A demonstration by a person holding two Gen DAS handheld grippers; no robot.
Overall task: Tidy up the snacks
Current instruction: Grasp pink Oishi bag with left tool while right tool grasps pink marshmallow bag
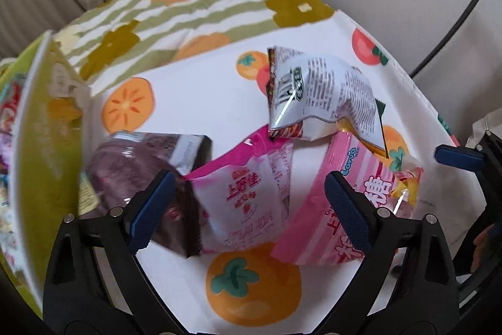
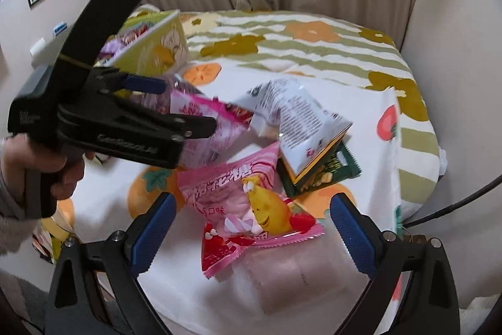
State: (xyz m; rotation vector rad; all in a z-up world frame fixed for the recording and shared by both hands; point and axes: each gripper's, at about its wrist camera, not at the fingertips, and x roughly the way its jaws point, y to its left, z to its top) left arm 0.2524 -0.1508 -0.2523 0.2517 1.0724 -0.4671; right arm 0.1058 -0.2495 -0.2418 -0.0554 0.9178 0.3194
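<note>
Snacks (image 2: pixel 125 36) fill green box (image 2: pixel 160 49) — other packets (image 2: pixel 251 203) outside.

Pink marshmallow bag (image 2: pixel 251 209) on white, orange-persimmon-print tablecloth (image 2: pixel 360 115).

the pink-and-white snack bag (image 1: pixel 248 203) reads "上好佳"; the pink striped candy bag (image 2: pixel 238 197) shows "花糖" and "口味".

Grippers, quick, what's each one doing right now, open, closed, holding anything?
Left gripper: open, holding nothing, poised over the pink-and-white snack packet.
Right gripper: open, holding nothing, above the pink marshmallow bag.
</note>
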